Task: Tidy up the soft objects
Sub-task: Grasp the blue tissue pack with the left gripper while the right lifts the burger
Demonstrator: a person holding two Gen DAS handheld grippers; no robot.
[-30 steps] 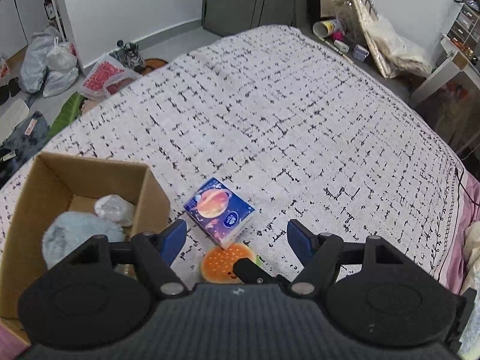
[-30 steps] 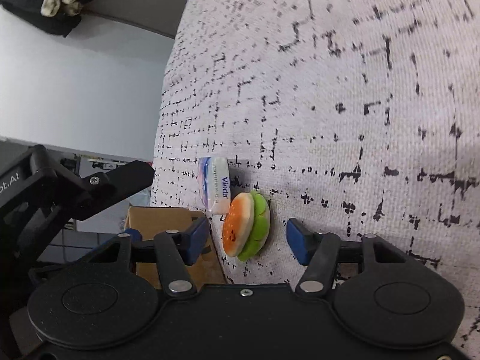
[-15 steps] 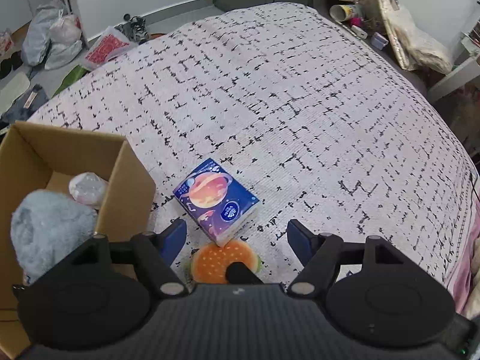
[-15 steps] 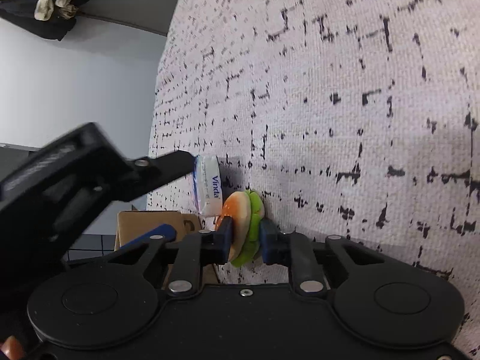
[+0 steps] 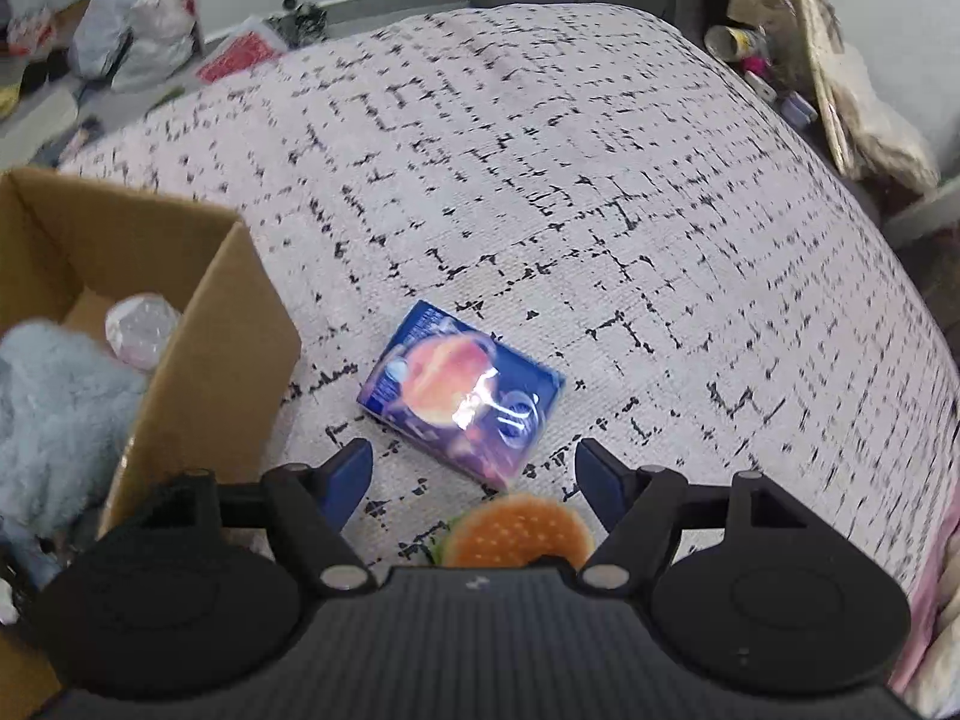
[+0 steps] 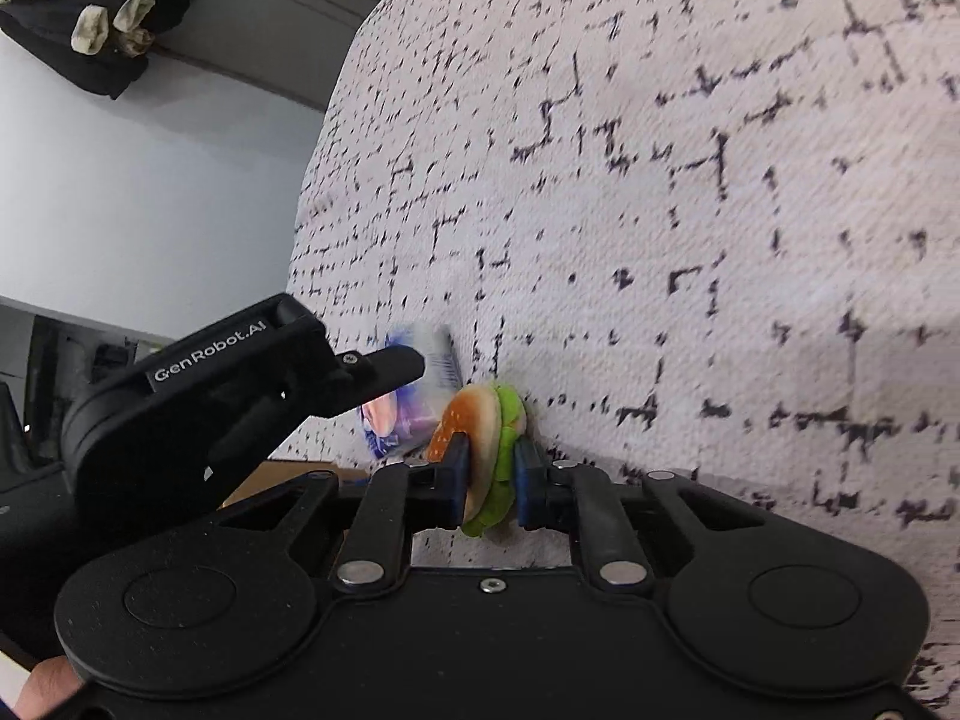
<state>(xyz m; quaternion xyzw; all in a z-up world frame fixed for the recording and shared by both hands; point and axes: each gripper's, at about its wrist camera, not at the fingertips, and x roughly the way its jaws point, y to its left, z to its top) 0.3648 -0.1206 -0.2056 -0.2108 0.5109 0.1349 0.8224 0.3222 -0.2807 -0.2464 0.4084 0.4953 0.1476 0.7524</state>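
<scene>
My right gripper (image 6: 491, 468) is shut on a soft burger toy (image 6: 474, 420) with an orange bun and green lettuce, on the patterned bedspread (image 6: 690, 210). The burger also shows low in the left wrist view (image 5: 519, 531). A blue tissue pack (image 5: 459, 393) with a planet print lies just beyond it, and shows blurred in the right wrist view (image 6: 402, 420). My left gripper (image 5: 471, 468) is open and empty, hovering above the pack. A cardboard box (image 5: 204, 336) at the left holds a pale blue fluffy thing (image 5: 54, 408) and a white bundle (image 5: 141, 327).
The left gripper's black body (image 6: 210, 396) is close to the left of the burger in the right wrist view. Bags (image 5: 132, 36) and clutter lie on the floor beyond the bed. More clutter (image 5: 840, 102) stands at the far right.
My right gripper closed on the burger toy. The left gripper moved forward over the tissue pack, staying open.
</scene>
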